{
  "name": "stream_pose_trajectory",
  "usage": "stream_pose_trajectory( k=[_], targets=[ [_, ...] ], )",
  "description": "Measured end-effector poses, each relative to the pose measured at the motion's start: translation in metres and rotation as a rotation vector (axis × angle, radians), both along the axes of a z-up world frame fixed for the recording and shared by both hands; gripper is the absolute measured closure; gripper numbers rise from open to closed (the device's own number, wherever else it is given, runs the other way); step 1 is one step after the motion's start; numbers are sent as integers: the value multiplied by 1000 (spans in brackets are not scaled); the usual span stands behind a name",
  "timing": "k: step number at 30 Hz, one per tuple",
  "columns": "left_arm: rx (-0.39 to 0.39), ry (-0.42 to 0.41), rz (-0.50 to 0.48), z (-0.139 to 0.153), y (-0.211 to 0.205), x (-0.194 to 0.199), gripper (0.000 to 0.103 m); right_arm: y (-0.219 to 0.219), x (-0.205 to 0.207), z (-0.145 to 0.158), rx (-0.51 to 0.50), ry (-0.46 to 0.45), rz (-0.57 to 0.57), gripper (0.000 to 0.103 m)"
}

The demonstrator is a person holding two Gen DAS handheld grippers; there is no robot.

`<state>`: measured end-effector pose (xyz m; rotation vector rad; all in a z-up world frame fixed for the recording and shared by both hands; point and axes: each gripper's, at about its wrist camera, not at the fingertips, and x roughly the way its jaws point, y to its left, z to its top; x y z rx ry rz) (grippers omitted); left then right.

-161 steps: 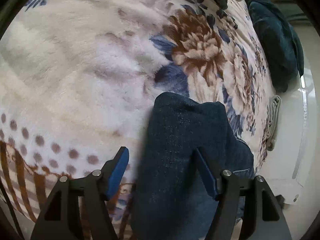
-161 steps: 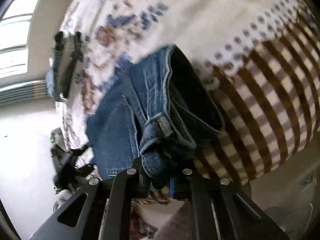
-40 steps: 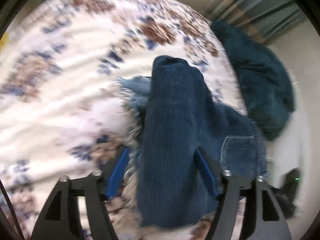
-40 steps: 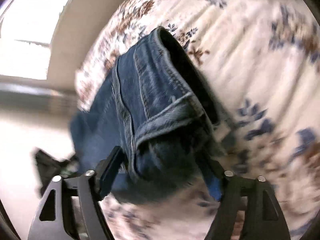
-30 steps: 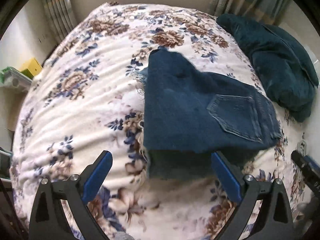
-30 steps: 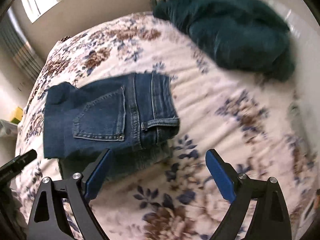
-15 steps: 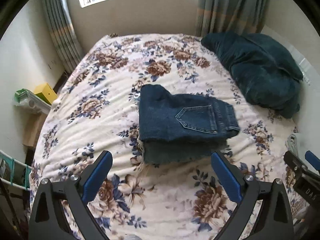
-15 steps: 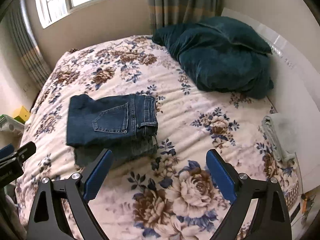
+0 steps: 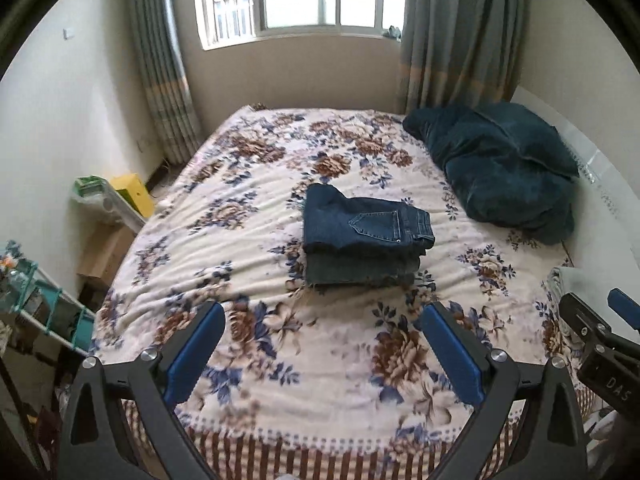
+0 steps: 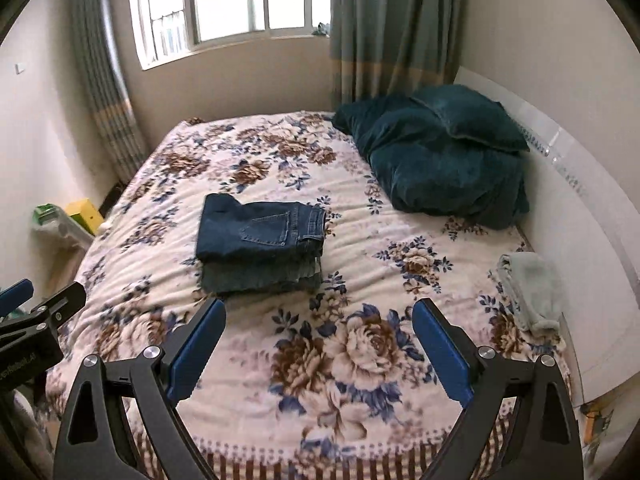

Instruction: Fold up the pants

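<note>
The dark blue jeans lie folded in a compact stack in the middle of the floral bedspread, back pocket up; in the right wrist view the jeans sit left of centre. My left gripper is open and empty, held well back from the stack above the bed's near edge. My right gripper is likewise open and empty, far from the jeans. The right gripper shows at the left view's right edge, and the left gripper at the right view's left edge.
A dark teal pillow and blanket heap fills the bed's far right corner. A pale folded towel lies by the white headboard. A shelf rack and yellow box stand left of the bed. Window and curtains are behind.
Both grippers let go of the jeans, opened wide and pulled back and up from the bed. The folded stack now lies still, farther away in both views.
</note>
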<state>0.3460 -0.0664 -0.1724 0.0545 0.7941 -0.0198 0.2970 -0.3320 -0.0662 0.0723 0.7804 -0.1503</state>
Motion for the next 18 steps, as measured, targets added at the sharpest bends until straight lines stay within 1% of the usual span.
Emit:
stream_pose_trajectory(
  k=[2,4,8,11,16,18],
  targets=[
    [11,-15,12,13,0,-28,2,0,-31,13,11,-13,6,7],
    [5,-23,24,25,2,-56,2,2,-64,30,19,-26,21,7],
    [-13,-55,54,52,6,-107,2,5,-131,68,-5,-64,46,7],
    [-3,-75,57,73,4,-139,2,5,-170,94,-12,-82,42,7],
    [29,-101,23,99,2,-172,2,8,-228,136,-21,-128,36,7],
    [44,-108,7,107,2,-184,2,9,-243,148,-29,-146,32,7]
  ],
)
